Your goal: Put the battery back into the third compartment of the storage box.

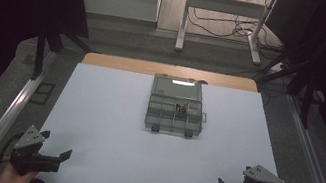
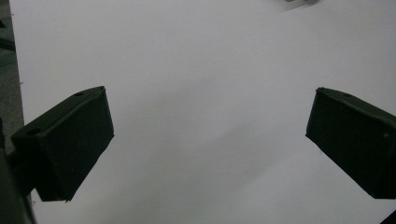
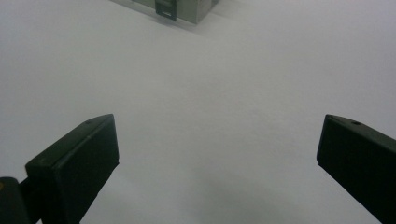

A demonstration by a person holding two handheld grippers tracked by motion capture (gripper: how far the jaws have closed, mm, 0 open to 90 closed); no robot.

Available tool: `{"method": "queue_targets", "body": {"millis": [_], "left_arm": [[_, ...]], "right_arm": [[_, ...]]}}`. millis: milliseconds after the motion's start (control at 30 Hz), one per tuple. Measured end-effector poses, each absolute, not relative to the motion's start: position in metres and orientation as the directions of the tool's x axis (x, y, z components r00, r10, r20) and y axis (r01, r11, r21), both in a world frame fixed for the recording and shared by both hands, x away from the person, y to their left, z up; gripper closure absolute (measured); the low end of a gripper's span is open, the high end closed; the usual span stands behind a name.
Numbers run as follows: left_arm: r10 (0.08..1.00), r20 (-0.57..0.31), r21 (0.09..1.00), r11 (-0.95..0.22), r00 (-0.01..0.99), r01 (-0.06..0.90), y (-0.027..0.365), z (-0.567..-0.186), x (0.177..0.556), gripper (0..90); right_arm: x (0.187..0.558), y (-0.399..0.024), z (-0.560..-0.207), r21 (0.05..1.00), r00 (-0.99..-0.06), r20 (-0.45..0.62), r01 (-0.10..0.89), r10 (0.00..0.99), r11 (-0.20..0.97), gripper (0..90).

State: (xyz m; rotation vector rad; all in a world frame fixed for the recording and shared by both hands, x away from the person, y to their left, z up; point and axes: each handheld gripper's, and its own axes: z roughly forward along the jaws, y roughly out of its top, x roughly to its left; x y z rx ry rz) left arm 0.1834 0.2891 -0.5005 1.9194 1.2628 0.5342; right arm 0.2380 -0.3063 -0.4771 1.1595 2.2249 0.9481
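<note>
A grey plastic compartment box (image 1: 176, 110) lies in the middle of the white table top (image 1: 109, 127), its clear lid folded open toward the far side. A small dark item (image 1: 180, 109) sits in one middle compartment. My left gripper (image 1: 57, 145) rests at the near left corner, open, with bare white surface between its jaws (image 2: 210, 126). At the near right corner my right gripper (image 1: 233, 177) is also open and holds nothing (image 3: 217, 144). A corner of the box (image 3: 182, 8) shows far ahead of the right gripper.
A wooden strip (image 1: 169, 71) runs along the table's far edge. Metal rails (image 1: 10, 110) (image 1: 315, 164) flank both sides. Beyond the table stand a white frame (image 1: 225, 16) and loose cables on the floor.
</note>
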Motion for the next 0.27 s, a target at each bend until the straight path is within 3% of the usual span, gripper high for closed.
{"method": "queue_targets", "body": {"millis": [267], "left_arm": [[0.905, -0.062, 0.781, -0.219, 0.422, 0.585, 0.2885, -0.5003, 0.1838, 1.2]], "right_arm": [[0.2369, -0.3109, -0.4808, 0.752, -0.521, -0.061, 0.537, 0.851, 0.382, 0.0]]}}
